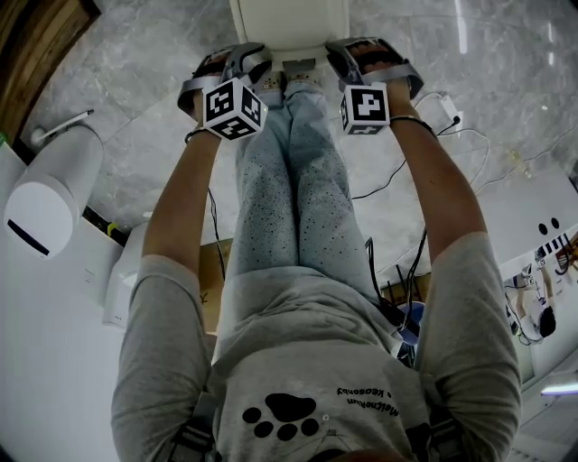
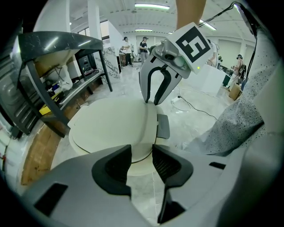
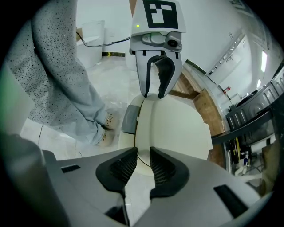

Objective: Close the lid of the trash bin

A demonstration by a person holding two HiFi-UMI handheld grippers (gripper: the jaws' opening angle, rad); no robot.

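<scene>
1 trash bin [image 1: 289, 20] — 1 lid [image 2: 115, 126], 2 grippers [image 2: 142, 155] [image 3: 143, 162]

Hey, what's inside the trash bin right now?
Nothing inside can be seen. The cream lid lies down flat over the trash bin, covering the opening and whatever it holds. Only the lid's smooth top shows, with nothing resting on it.

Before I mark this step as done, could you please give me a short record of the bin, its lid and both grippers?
trash bin: cream, on the pale marble floor at the person's feet
lid: looks down flat on the bin
pedal: grey, on the bin's side toward the person
left gripper: jaws apart, nothing between them, tips by the lid's edge; contact unclear
right gripper: jaws apart, empty, at the lid's opposite edge
</scene>
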